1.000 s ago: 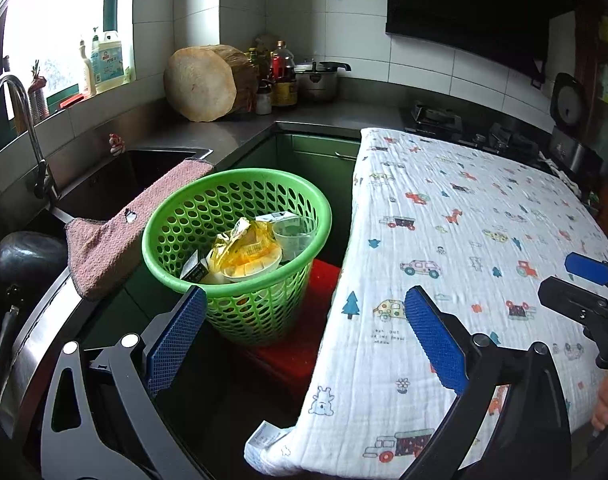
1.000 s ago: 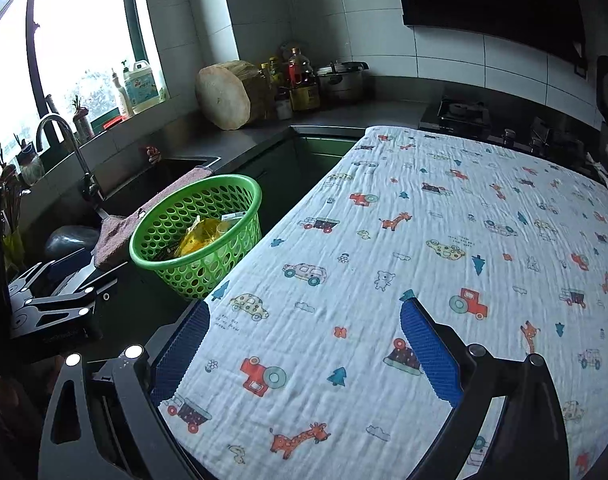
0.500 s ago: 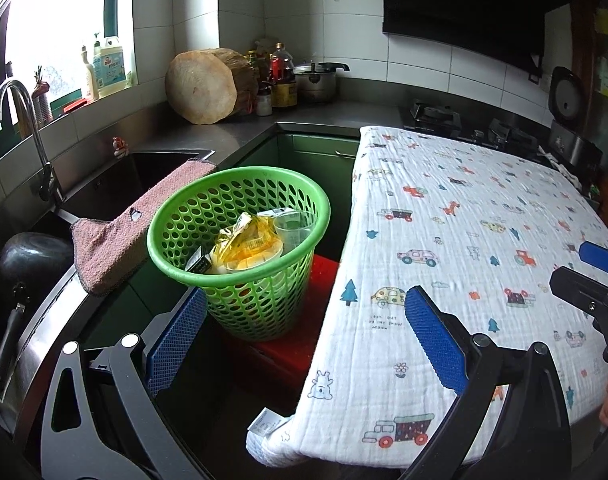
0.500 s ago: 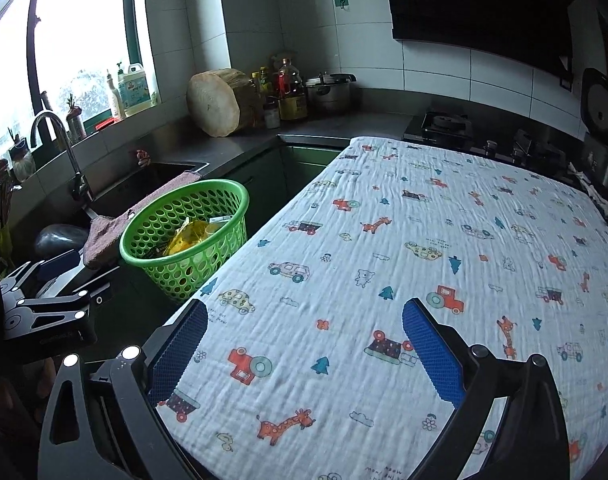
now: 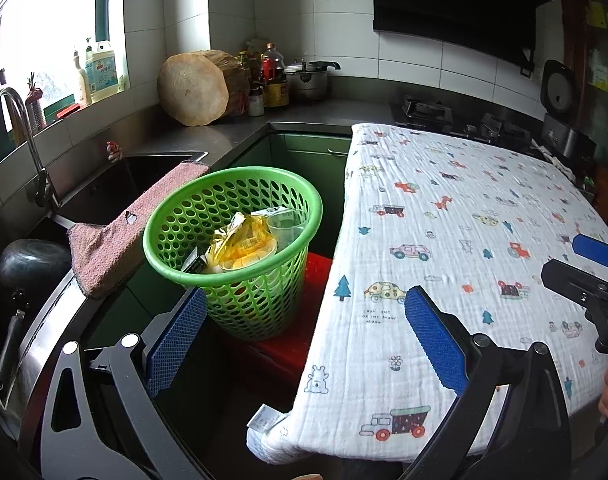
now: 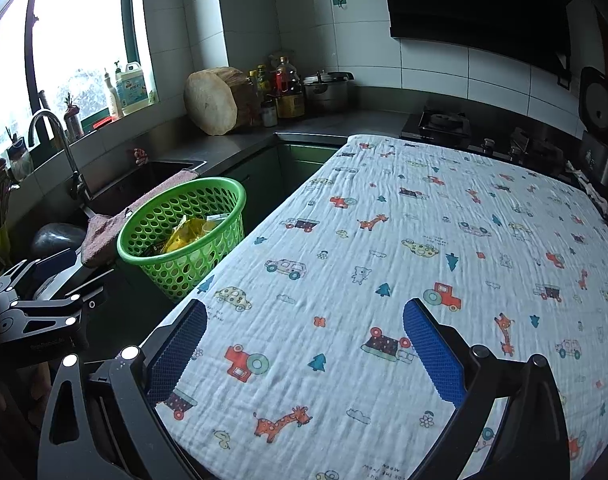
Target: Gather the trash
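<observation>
A green perforated basket [image 5: 240, 304] [image 6: 208, 196] stands on a red stool [image 5: 300, 344] left of the table. Inside it lie a yellow crumpled wrapper [image 5: 240, 240] [image 6: 188, 234], a clear plastic cup [image 5: 284, 226], a small white box and a dark packet. The table wears a white cloth [image 5: 443, 248] [image 6: 403, 260] printed with cars and giraffes, and no trash shows on it. My left gripper [image 5: 304, 332] hangs open near the basket and the table's corner, holding nothing. Over the cloth's near edge my right gripper [image 6: 304, 340] is open and empty too.
A sink [image 5: 116, 184] with a tap [image 5: 20, 120] and a pink towel [image 5: 120, 236] lies to the left. A dark pan [image 5: 28, 260] sits nearby. A wooden chopping block [image 5: 196, 92], bottles, a pot [image 5: 307, 80] and a hob [image 5: 427, 110] line the counter behind.
Both grippers have drawn back and risen a little, so the basket and table look slightly farther away. Both stayed open.
</observation>
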{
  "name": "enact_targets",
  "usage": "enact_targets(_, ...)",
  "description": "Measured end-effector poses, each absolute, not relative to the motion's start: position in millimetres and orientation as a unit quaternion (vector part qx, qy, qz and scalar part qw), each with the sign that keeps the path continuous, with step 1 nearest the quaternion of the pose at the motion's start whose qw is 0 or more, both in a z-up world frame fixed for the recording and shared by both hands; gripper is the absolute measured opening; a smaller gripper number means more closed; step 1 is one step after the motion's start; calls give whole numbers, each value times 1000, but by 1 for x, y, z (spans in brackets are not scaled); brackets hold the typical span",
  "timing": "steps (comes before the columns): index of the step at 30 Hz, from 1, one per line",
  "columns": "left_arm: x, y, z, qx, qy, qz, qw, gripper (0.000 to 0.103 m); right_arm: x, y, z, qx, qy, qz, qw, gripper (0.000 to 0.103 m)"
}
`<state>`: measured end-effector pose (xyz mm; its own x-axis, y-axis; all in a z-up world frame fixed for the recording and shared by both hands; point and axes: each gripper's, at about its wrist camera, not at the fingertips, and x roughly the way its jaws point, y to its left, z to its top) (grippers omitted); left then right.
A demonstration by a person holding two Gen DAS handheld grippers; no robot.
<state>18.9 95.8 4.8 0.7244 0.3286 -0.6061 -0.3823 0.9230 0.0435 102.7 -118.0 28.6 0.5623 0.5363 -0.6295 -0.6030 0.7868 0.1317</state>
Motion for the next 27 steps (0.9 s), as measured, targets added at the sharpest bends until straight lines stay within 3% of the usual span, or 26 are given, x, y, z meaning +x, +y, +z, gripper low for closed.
enact_targets(27, 15, 97, 4, -37, 322, 176, 929, 98, 103, -116, 22, -48, 343, 322, 881, 96)
